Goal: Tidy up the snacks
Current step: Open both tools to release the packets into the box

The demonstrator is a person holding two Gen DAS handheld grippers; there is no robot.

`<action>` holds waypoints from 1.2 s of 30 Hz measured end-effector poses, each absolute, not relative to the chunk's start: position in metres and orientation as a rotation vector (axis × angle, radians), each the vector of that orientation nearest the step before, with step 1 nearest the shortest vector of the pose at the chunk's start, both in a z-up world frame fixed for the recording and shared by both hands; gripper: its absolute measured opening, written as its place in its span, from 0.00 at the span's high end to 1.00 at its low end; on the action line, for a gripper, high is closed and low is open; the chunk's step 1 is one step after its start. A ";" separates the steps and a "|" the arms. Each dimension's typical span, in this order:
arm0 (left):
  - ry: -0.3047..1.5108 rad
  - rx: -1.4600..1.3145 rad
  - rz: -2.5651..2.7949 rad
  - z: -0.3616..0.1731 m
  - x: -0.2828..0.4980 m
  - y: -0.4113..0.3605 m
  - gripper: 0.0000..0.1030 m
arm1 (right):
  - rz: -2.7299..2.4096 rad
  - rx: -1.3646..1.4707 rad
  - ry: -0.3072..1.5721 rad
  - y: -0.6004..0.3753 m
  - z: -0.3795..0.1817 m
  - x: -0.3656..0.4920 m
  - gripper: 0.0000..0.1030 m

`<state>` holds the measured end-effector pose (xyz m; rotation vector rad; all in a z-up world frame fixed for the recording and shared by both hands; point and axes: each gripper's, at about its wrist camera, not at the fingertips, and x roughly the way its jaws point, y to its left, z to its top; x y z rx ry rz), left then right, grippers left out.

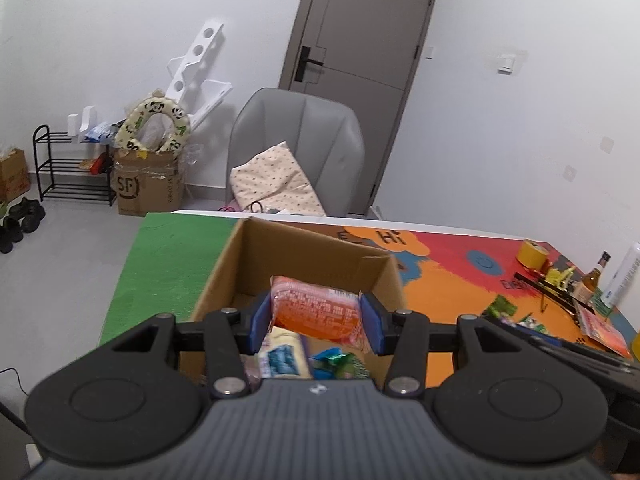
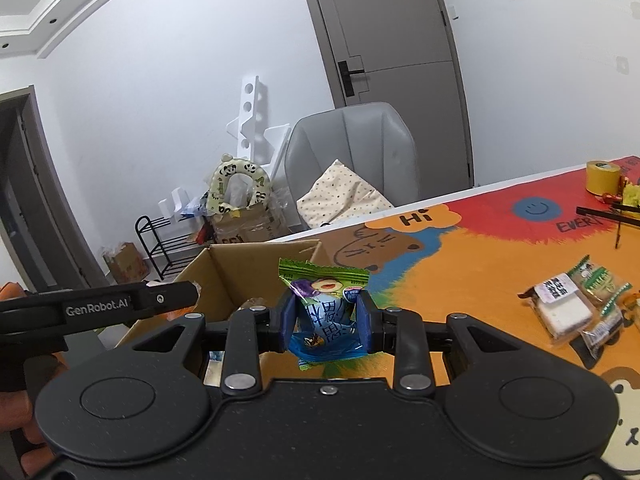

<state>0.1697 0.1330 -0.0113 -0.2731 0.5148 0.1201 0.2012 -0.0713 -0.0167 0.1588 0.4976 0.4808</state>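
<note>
An open cardboard box [image 1: 240, 264] stands on the colourful table mat [image 1: 452, 280]. My left gripper [image 1: 316, 320] is shut on an orange snack packet [image 1: 316, 308] and holds it over the box. Inside the box lie a pale yellow packet [image 1: 284, 354] and a green packet [image 1: 340, 362]. My right gripper [image 2: 326, 320] is shut on a green and blue snack packet [image 2: 324, 300], held upright just right of the box [image 2: 224, 276]. Loose wrapped snacks [image 2: 576, 300] lie on the mat to the right.
A yellow tape roll [image 1: 532, 254], a bottle [image 1: 592, 278], a white can [image 1: 624, 276] and black sticks [image 1: 556, 290] sit at the table's far right. A grey chair [image 1: 296, 140] with a cushion stands behind the table. The left gripper's body [image 2: 100, 306] shows at the left of the right wrist view.
</note>
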 end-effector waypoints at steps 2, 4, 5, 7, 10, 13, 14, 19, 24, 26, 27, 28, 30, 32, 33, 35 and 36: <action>0.522 -0.285 0.128 -0.013 0.173 0.140 0.54 | 0.483 0.154 0.497 -0.066 -0.016 0.203 0.71; 0.529 -0.291 0.134 -0.015 0.176 0.145 0.53 | 0.488 0.150 0.495 -0.061 -0.016 0.204 0.71; 0.532 -0.294 0.135 -0.015 0.177 0.147 0.52 | 0.490 0.147 0.494 -0.059 -0.015 0.205 0.71; 0.531 -0.293 0.140 -0.016 0.178 0.151 0.51 | 0.495 0.145 0.492 -0.054 -0.015 0.207 0.71; 0.540 -0.296 0.137 -0.018 0.179 0.156 0.49 | 0.503 0.141 0.498 -0.045 -0.016 0.211 0.71; 0.541 -0.316 0.127 -0.019 0.180 0.163 0.45 | 0.508 0.132 0.502 -0.037 -0.017 0.212 0.71; 0.540 -0.322 0.128 -0.019 0.179 0.165 0.43 | 0.510 0.127 0.502 -0.034 -0.017 0.213 0.71; 0.530 -0.339 0.134 -0.017 0.175 0.171 0.39 | 0.527 0.119 0.507 -0.022 -0.018 0.219 0.71; 0.535 -0.345 0.145 -0.016 0.174 0.176 0.36 | 0.555 0.131 0.509 -0.012 -0.016 0.227 0.71; 0.536 -0.349 0.152 -0.016 0.174 0.178 0.35 | 0.587 0.135 0.505 -0.009 -0.015 0.228 0.70; 0.536 -0.351 0.156 -0.015 0.174 0.179 0.34 | 0.604 0.133 0.508 -0.008 -0.015 0.229 0.66; 0.536 -0.351 0.158 -0.015 0.173 0.179 0.33 | 0.610 0.132 0.507 -0.007 -0.014 0.228 0.62; 0.538 -0.349 0.160 -0.015 0.173 0.178 0.30 | 0.596 0.130 0.500 -0.009 -0.014 0.227 0.57; 0.543 -0.342 0.158 -0.015 0.173 0.176 0.27 | 0.596 0.132 0.504 -0.013 -0.015 0.226 0.54; 0.545 -0.339 0.158 -0.015 0.174 0.174 0.26 | 0.591 0.136 0.507 -0.016 -0.015 0.226 0.50; 0.546 -0.333 0.157 -0.015 0.174 0.172 0.22 | 0.569 0.142 0.505 -0.024 -0.015 0.224 0.44; 0.545 -0.327 0.153 -0.014 0.174 0.170 0.20 | 0.561 0.145 0.505 -0.027 -0.016 0.223 0.42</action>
